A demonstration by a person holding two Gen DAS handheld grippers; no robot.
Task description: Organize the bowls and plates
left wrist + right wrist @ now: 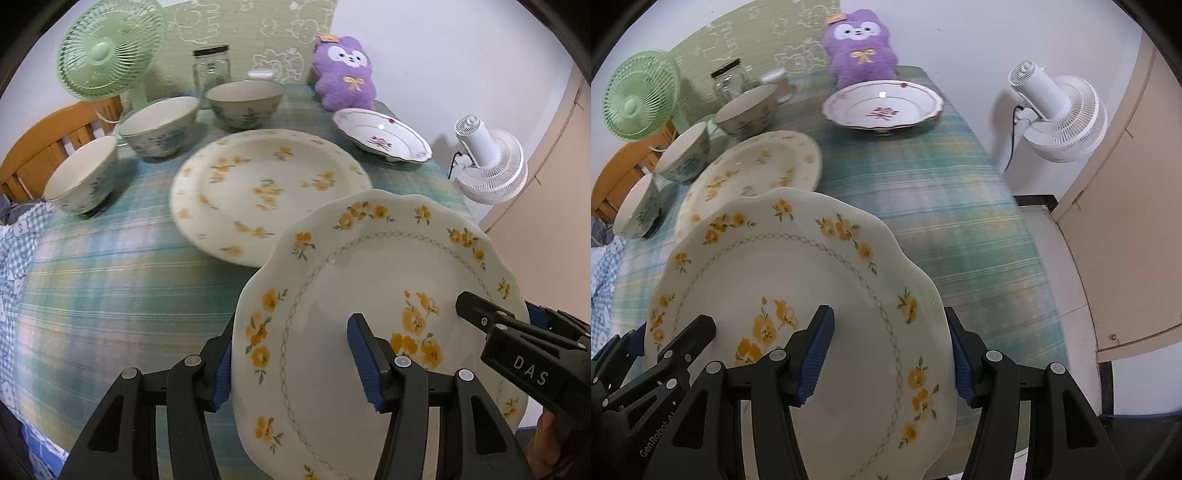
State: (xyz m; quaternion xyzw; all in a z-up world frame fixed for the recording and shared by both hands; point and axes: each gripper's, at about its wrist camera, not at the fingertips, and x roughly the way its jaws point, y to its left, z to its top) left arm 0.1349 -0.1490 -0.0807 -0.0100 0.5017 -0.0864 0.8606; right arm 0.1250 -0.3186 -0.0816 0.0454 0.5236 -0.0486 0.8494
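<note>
1. A scalloped plate with yellow flowers point(369, 295) is lifted off the counter point(110, 288), carried by both tools at once. The left hand-held gripper point(295, 363) is part closed, its pads astride the plate's rim at about 8 o'clock; the right hand-held gripper point(892, 356) grips the opposite rim at about 4 o'clock in the same way.

2. In the left wrist view the carried plate hangs at 5 o'clock of the larger round plate with yellow flowers point(269, 192), overlapping its near edge. That looks like the stacking spot, though the plate is not yet set down.

3. Nothing appears stacked so far. Three blue-patterned bowls stand singly in a curved row at 10 to 12 o'clock of the large plate: the nearest bowl point(79, 175), the middle bowl point(159, 125) and the far bowl point(243, 103).

4. A deep dish with a red flower point(382, 134) sits alone at 2 o'clock, just in front of the purple plush toy point(345, 74).

5. Left to do, by my judgement: lower this plate, add the red-flowered dish, and nest the bowls.
</note>
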